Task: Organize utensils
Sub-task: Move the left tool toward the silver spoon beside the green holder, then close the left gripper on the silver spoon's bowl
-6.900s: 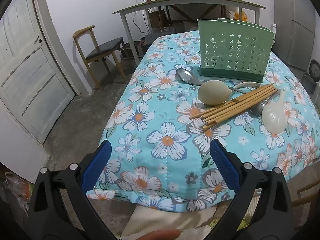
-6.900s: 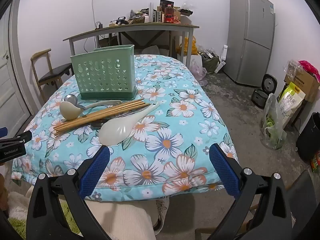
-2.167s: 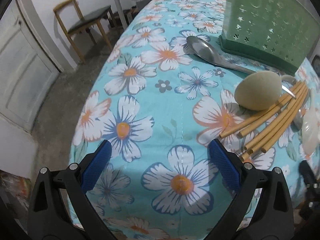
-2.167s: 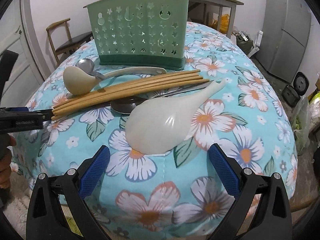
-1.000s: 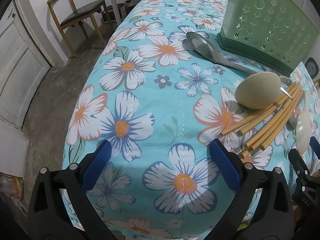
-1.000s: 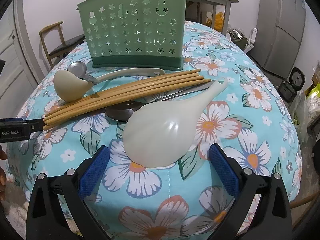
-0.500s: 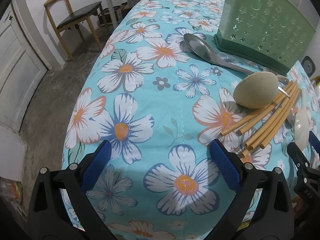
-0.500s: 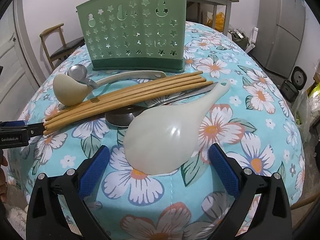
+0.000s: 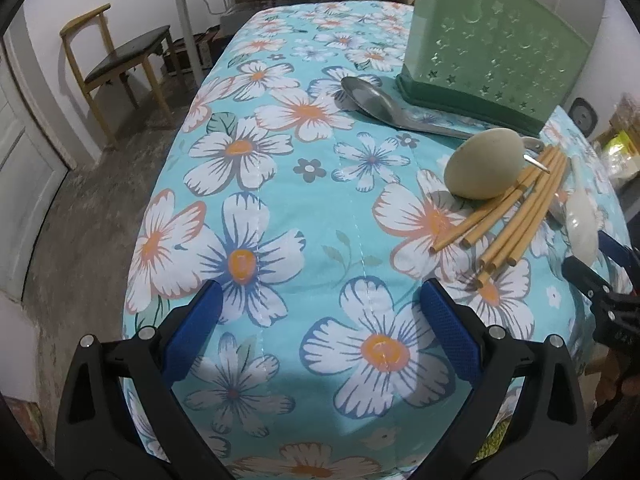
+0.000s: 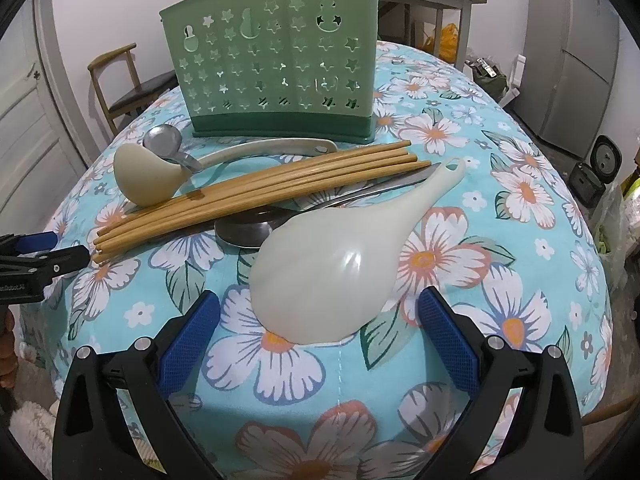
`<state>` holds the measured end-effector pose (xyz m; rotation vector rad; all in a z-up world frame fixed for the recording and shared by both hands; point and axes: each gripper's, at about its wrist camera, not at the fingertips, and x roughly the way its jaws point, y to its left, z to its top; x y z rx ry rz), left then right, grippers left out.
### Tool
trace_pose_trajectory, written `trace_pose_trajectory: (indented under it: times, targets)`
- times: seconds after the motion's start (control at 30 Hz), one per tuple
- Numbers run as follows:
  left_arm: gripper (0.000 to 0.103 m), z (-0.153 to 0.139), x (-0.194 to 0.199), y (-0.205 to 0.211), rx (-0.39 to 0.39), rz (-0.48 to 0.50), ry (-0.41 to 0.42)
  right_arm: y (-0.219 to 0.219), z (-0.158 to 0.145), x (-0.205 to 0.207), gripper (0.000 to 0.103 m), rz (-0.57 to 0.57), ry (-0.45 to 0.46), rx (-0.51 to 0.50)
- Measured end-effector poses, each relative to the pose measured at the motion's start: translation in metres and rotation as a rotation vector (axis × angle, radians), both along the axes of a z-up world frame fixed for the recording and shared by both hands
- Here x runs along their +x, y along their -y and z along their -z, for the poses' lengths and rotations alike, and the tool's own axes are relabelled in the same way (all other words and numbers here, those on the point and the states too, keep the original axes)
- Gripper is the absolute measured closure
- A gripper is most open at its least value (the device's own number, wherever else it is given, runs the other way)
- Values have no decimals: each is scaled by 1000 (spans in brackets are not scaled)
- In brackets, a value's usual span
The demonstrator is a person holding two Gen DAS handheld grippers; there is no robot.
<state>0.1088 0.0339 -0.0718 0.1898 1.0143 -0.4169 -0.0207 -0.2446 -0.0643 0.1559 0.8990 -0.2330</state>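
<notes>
Here the right gripper (image 10: 318, 322) hangs with its blue pads spread wide and empty, straddling the broad end of the rice paddle (image 10: 334, 270), which lies on the flowered cloth (image 10: 520, 240) in front of the green caddy (image 10: 276, 60), its holed handle aimed back toward that caddy. The paddle looks like thin, glossy plastic: probably light and stiff, but slick and domed, so pads closing across the wide blade may skate off; the narrow neck nearer the caddy seems the surer grip. Between paddle and caddy lie the chopsticks (image 10: 256, 192), a loose bundle likely to roll and scatter if pinched singly, resting over a metal spoon (image 10: 248, 232). A beige ladle (image 10: 150, 178) and a second steel spoon (image 10: 164, 140) sit at the caddy's left front corner. The left gripper (image 9: 320, 322) is likewise wide and empty over bare cloth, off beyond the chopsticks' near ends, far from the caddy.
</notes>
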Motion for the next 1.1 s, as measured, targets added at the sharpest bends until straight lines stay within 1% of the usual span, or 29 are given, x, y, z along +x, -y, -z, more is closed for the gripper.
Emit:
trace_pose_trajectory:
  times: [0.1, 0.17, 0.2, 0.27, 0.3, 0.4, 0.5, 0.57, 0.6, 0.63, 0.7, 0.77, 0.8, 0.83, 0.87, 0.9, 0.93, 0.97, 1.1]
  targets:
    - [7, -5, -2, -8, -34, 0, 11, 1, -1, 1, 6, -2, -11, 6]
    - [7, -11, -1, -16, -71, -12, 23, 2, -1, 2, 6, -4, -16, 10]
    - [7, -18, 2, -22, -113, -18, 41, 2, -1, 2, 6, -5, -18, 10]
    - [7, -27, 6, -28, -154, -16, 74, 3, -2, 3, 6, -9, -26, 17]
    - [7, -35, 11, -31, -177, -13, 104, 3, -2, 3, 6, -11, -27, 18]
    - [8, -52, 21, -31, -231, 20, 163, 3, -2, 4, 6, -14, -37, 17]
    - [8, -64, 38, -23, -279, 67, 185, 2, -2, 6, 6, -8, -47, 9]
    - [11, -69, 49, -18, -317, 97, 177, 2, -2, 7, 6, -4, -50, 7]
    - [18, -70, 58, -14, -338, 115, 162, 2, -2, 8, 6, -2, -52, 7]
    - [23, -70, 67, -9, -366, 134, 138, 1, -2, 8, 6, -1, -55, 5]
    - [27, -65, 84, 0, -406, 160, 83, 1, -2, 8, 6, 0, -58, 1]
    - [36, -55, 101, 7, -433, 172, 23, 1, -1, 9, 6, 1, -61, -1]
    - [36, -48, 111, 12, -440, 179, -14, 1, -1, 9, 6, 1, -63, -2]
    - [38, -42, 120, 16, -449, 179, -48, 1, -1, 10, 6, 1, -65, -3]
    - [44, -38, 126, 18, -455, 175, -73, 1, -1, 10, 6, 1, -66, -4]
    - [47, -30, 135, 22, -454, 167, -107, 0, -1, 10, 6, 1, -67, -5]
    - [49, -26, 140, 24, -452, 158, -125, 0, -1, 10, 6, 1, -68, -6]
    - [54, -21, 146, 25, -454, 149, -144, 0, -1, 10, 6, 1, -69, -7]
    - [64, 5, 167, 27, -491, 106, -254, 0, -1, 11, 6, 0, -69, -7]
